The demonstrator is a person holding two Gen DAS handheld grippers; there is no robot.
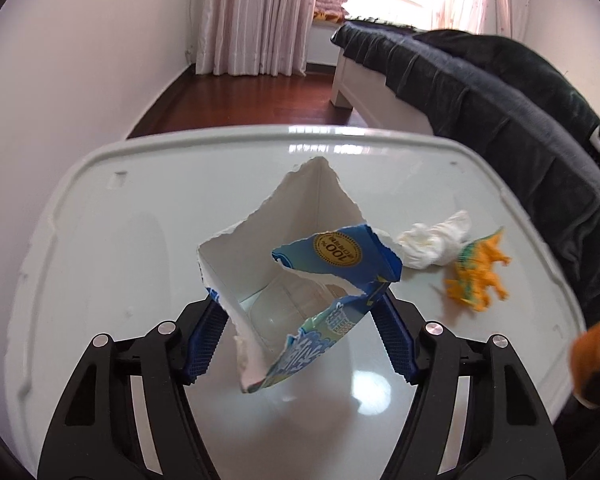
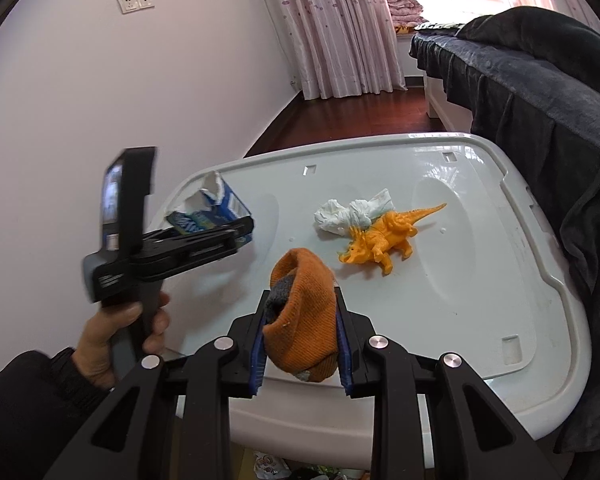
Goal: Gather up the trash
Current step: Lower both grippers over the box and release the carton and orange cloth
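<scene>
A torn blue-and-white carton (image 1: 300, 264) hangs tilted just above the white plastic tabletop (image 1: 120, 240), and my left gripper (image 1: 300, 308) is shut on its lower sides. Something of clear plastic (image 1: 284, 308) lies inside it. In the right wrist view a hand holds that left gripper (image 2: 236, 236) with the carton (image 2: 224, 204) at the table's left. My right gripper (image 2: 302, 300) is shut on an orange knit sock (image 2: 300, 320) with a grey patch, over the near edge. A crumpled white tissue (image 2: 352, 216) (image 1: 436, 242) lies mid-table against an orange toy dinosaur (image 2: 384, 240) (image 1: 480, 276).
A bed under a dark blanket (image 2: 540, 100) runs along the table's right side. A white wall stands to the left, with pink curtains (image 2: 340, 32) and dark wood floor behind. Printed wrappers (image 2: 272, 464) show below the table's near edge.
</scene>
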